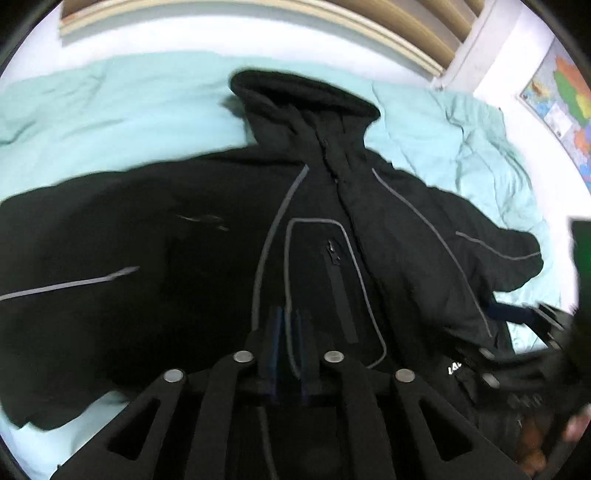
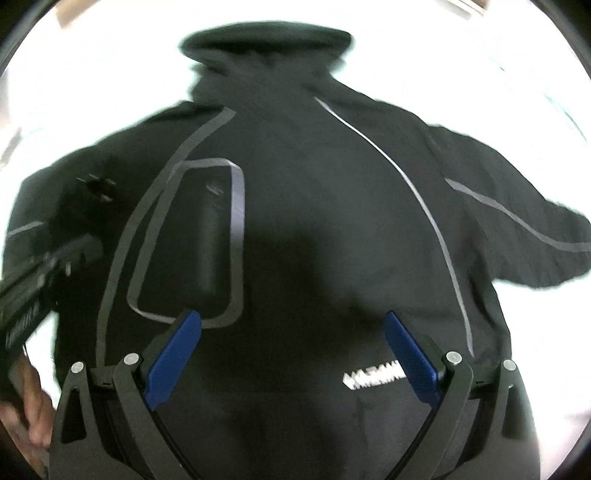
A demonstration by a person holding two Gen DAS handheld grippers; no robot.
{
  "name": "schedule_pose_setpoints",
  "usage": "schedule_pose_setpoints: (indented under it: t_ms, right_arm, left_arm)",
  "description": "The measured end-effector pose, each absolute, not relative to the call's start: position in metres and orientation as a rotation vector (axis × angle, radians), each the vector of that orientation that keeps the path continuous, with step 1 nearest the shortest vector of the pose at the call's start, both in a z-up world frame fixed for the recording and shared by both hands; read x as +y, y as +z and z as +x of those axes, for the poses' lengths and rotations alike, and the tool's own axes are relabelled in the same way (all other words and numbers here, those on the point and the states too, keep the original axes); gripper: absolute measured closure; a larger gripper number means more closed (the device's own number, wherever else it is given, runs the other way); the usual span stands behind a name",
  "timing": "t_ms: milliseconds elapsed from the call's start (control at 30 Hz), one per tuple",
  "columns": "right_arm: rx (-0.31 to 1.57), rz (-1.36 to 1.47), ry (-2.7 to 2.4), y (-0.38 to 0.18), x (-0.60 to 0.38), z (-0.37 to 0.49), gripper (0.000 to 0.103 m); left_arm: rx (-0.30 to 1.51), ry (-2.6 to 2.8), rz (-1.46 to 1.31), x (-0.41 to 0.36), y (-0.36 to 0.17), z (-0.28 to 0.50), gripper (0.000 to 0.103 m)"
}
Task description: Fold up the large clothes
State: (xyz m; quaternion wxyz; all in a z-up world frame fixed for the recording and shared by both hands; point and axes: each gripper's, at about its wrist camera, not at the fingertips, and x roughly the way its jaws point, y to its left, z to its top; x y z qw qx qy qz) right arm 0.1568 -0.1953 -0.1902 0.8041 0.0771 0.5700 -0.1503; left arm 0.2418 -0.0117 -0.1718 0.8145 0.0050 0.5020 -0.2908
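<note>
A black hooded jacket (image 1: 317, 221) with grey piping lies front up on a pale turquoise bed sheet (image 1: 110, 110), hood at the far end, sleeves spread to both sides. My left gripper (image 1: 288, 332) is over the jacket's lower front beside the chest pocket; its blue pads are close together and nothing shows between them. My right gripper (image 2: 291, 332) is open above the jacket (image 2: 314, 206) near the hem, by a white logo (image 2: 373, 376). Each gripper shows at the edge of the other's view.
A wooden headboard (image 1: 332, 22) and white wall stand beyond the bed. A coloured map (image 1: 565, 99) hangs on the right wall. The sheet is rumpled at the far right (image 1: 480, 147).
</note>
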Motion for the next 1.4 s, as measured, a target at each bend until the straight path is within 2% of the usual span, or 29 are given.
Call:
schedule_pose_setpoints:
  t_ms: [333,467,633,667,700,833,867,900,1133,1400]
  right_arm:
    - [1.142,0.174,0.060,-0.193,-0.114,0.254,0.003]
    - [1.137,0.248,0.131,-0.205,-0.103,0.287,0.012]
    - [1.182,0.362,0.142,-0.229,-0.109,0.317,0.018]
    - [1.195,0.386,0.148,-0.233,-0.110,0.319,0.027]
    - [1.209,0.419,0.170,-0.239,-0.109,0.322,0.041]
    - [1.207,0.424,0.188,-0.242,-0.103,0.320,0.053]
    - [1.196,0.419,0.195,-0.239,-0.102,0.318,0.062]
    - [1.172,0.413,0.206,-0.233,-0.101,0.315,0.065]
    - [1.041,0.289,0.162,-0.179,-0.108,0.289,0.069]
    - [0.978,0.238,0.000,-0.137,-0.172,0.250,0.070]
  left_arm:
    - [1.019,-0.381,-0.114,0.081,-0.141,0.267,0.086]
    - [1.010,-0.323,-0.128,0.104,-0.143,0.276,0.086]
    - [1.032,-0.282,-0.159,0.119,-0.151,0.285,0.086]
    - [1.037,-0.279,-0.161,0.121,-0.152,0.286,0.086]
    - [1.040,-0.274,-0.158,0.122,-0.154,0.287,0.086]
    - [1.049,-0.259,-0.150,0.122,-0.156,0.288,0.086]
    - [1.050,-0.256,-0.153,0.123,-0.155,0.289,0.086]
    - [1.049,-0.254,-0.153,0.122,-0.155,0.289,0.086]
    - [1.026,-0.268,-0.144,0.109,-0.142,0.292,0.086]
    - [0.993,-0.365,-0.135,0.069,-0.125,0.294,0.086]
